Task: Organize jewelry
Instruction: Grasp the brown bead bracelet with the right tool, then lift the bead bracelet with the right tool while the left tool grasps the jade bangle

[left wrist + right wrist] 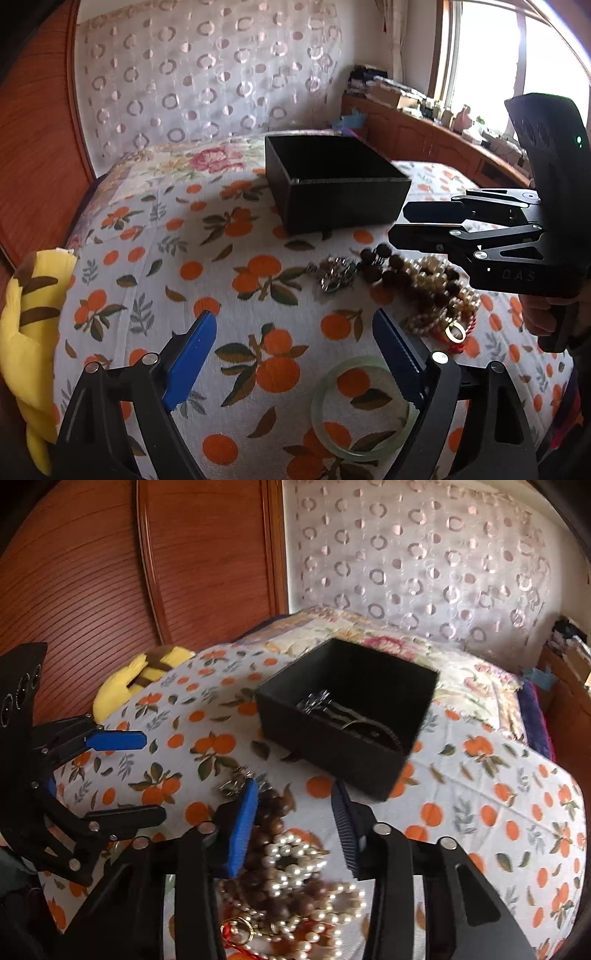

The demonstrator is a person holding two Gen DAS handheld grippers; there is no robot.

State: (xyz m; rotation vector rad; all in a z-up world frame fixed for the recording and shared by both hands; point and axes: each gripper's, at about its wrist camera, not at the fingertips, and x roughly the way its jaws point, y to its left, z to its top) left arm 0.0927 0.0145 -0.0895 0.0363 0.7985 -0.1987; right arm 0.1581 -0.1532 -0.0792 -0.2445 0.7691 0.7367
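Open left claw (293, 345) above jade bangle (364, 408), beside bead pile (424, 284).

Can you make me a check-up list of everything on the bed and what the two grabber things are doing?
Surface: bedspread printed with oranges, lying flat.
Job's things: open black box with some metal pieces already inside; heap of pearl strands and brown wooden beads; small silver piece beside the heap; pale green bangle lying apart, near the left gripper.
Clutter: yellow plush toy at the bed's edge.
Grippers: left gripper open, empty, over the bedspread; right gripper open, empty, above the beads.
Cables: nothing seen.
Surroundings: wooden headboard, patterned curtain, bright window, cluttered wooden ledge.
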